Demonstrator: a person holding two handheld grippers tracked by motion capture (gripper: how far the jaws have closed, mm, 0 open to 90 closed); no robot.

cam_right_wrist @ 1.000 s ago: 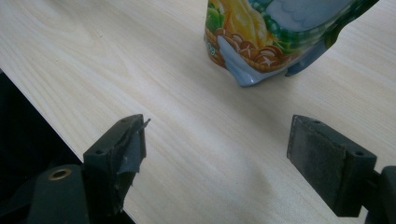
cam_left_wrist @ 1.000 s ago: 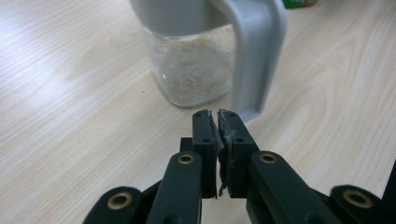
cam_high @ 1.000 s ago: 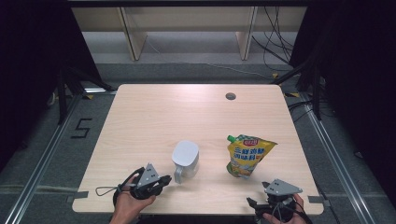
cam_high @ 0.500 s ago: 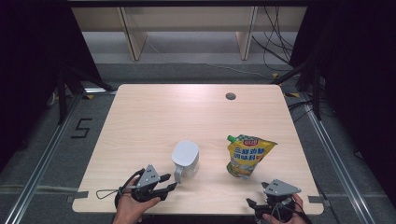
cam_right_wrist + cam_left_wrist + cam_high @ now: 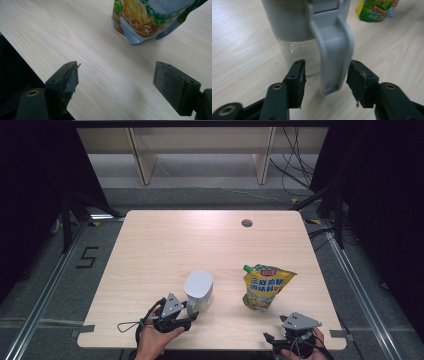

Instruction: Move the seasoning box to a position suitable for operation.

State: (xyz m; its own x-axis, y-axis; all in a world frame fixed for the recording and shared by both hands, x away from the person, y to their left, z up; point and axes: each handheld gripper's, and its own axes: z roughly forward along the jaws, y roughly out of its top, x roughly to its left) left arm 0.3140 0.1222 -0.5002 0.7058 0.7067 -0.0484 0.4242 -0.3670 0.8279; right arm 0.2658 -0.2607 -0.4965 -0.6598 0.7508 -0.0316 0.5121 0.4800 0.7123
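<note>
A: Where is the jug (image 5: pixel 199 289)?

B: It stands straight up on the worktop (image 5: pixel 210 245), near the front edge, a bit left of the middle. Its long way runs up and down. It has a grey top part and a clear bottom part.

A: Which way does its handle (image 5: pixel 334 50) point?

B: Toward the person, right at the left gripper (image 5: pixel 176 319).

A: Is that gripper holding it?

B: No. Its jaws have just been opening. The handle is between them, with a small gap on each side, so the pads are not pressing it.

A: What else is there?

B: A yellow and green pouch (image 5: pixel 265 286) stands to the right of the jug, apart from it.

A: And the right gripper (image 5: pixel 295 336)?

B: It sits at the front right edge, near the pouch but not touching it. Its jaws are spread wide over bare wood.
</note>
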